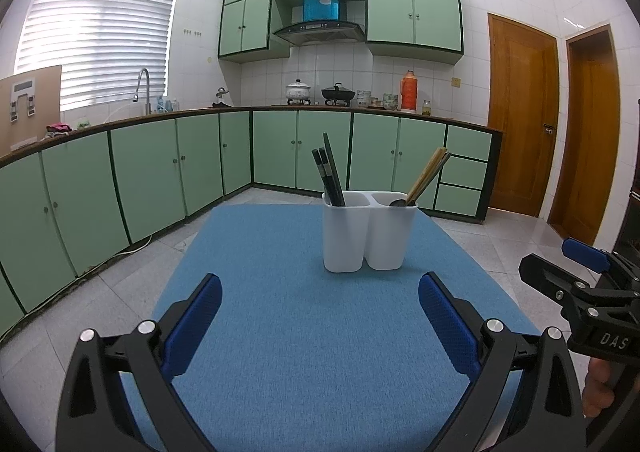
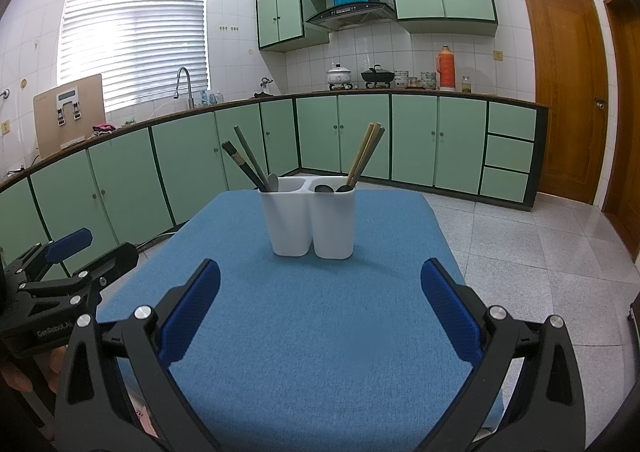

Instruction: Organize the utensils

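A white two-compartment utensil holder [image 1: 368, 234] [image 2: 312, 222] stands upright on the blue mat [image 1: 296, 332] [image 2: 312, 316]. Its left compartment holds dark chopsticks [image 1: 330, 172] [image 2: 246, 164] and a grey spoon [image 2: 273, 182]. Its right compartment holds wooden chopsticks [image 1: 428, 174] [image 2: 366, 152] and dark spoons [image 2: 323, 188]. My left gripper [image 1: 320, 304] is open and empty, well short of the holder. My right gripper [image 2: 320, 292] is open and empty, also short of it. Each gripper shows at the edge of the other's view: the right [image 1: 580, 276], the left [image 2: 72, 264].
The mat covers a small table with tiled floor [image 1: 120, 292] around it. Green base cabinets [image 1: 160, 168] run along the left and back walls. Pots and a red thermos [image 1: 409, 90] stand on the back counter. Wooden doors [image 1: 520, 112] are at the right.
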`<state>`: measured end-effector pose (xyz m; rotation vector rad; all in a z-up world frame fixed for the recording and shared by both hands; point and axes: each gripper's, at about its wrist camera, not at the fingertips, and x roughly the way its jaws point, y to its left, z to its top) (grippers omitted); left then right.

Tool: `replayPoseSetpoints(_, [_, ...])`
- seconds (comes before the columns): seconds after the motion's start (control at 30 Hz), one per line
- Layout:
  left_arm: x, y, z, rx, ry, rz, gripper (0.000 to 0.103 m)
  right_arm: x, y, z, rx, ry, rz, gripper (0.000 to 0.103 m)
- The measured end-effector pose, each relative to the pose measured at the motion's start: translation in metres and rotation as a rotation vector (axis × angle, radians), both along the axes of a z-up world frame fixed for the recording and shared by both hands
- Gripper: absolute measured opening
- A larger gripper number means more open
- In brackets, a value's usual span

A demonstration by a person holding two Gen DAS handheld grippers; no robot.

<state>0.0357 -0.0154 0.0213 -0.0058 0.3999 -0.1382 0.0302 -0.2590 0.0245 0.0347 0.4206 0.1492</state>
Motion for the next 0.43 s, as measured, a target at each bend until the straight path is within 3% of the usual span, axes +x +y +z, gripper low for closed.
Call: replayPoseSetpoints(0.43, [0.0023,-0.0001,-0.0007,0.004,0.004,0.002,0.097,0.0007,0.0003,-0.0018,0.001,0.0,-0.001,0.097])
